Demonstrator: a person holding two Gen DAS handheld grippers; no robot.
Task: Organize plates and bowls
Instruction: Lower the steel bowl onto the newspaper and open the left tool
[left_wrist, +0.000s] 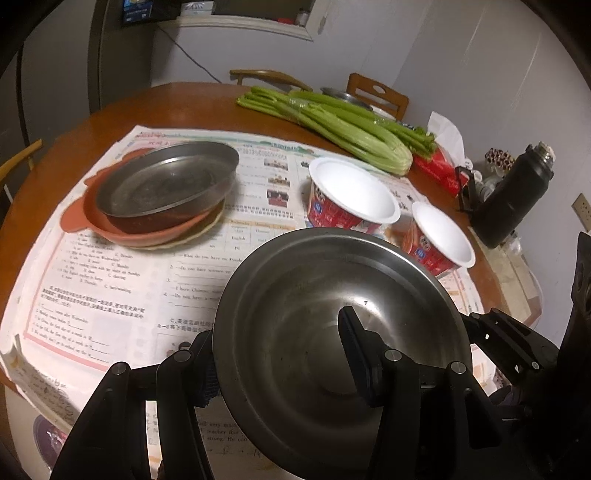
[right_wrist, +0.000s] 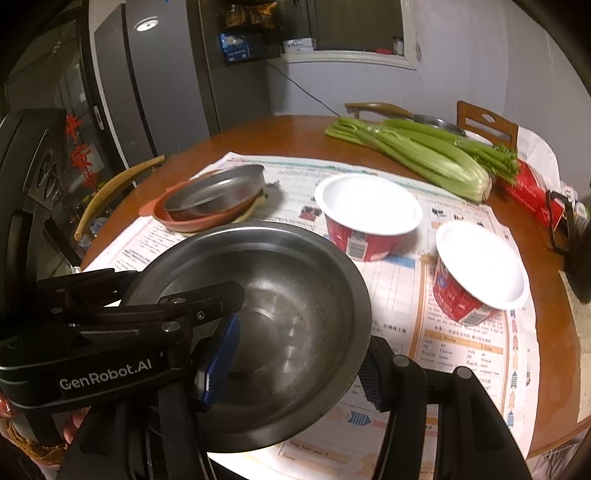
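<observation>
Two grippers clamp one steel bowl (left_wrist: 332, 332) near the table's (left_wrist: 110, 114) front: left gripper (left_wrist: 280, 365) and right gripper (right_wrist: 291, 365), each straddling its rim. Far left, stacked plates (left_wrist: 162, 192) rest on newspaper (left_wrist: 110, 288).

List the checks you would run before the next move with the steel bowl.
1. Left tool grip on the bowl: one finger inside, one outside the rim; firmness cannot tell.
2. Bowl empty: ok.
3. Steel plate level on the orange dish: not ok, tilted.
4. Steel plate empty: ok.
5. Way to that stack free of the red cups: ok, both stand off to the right.
</observation>
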